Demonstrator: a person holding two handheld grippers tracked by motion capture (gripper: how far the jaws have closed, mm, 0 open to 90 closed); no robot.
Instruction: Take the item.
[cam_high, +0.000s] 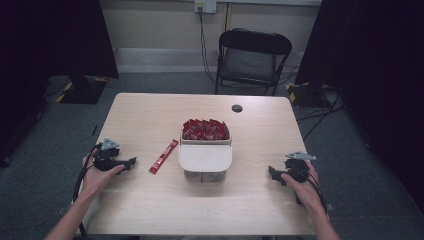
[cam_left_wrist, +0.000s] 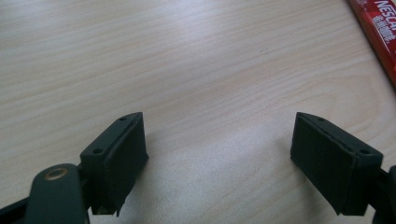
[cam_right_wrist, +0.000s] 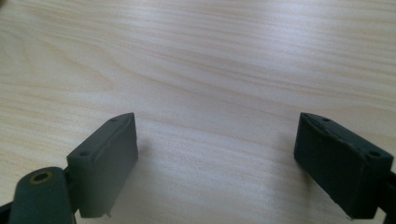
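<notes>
Both tongs, left (cam_high: 131, 161) and right (cam_high: 272, 173), rest spread and empty on the tabletop (cam_high: 150, 210); red sachet (cam_high: 163, 156) lies just beyond left tongs, flat, likely to slide rather than lift.

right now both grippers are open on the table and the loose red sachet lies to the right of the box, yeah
Not quite. The loose red sachet lies to the left of the box, between it and the left gripper, as the high view shows. The rest holds: the left gripper and the right gripper rest on the table, and each gripper view shows its jaws spread wide with nothing between them.
</notes>
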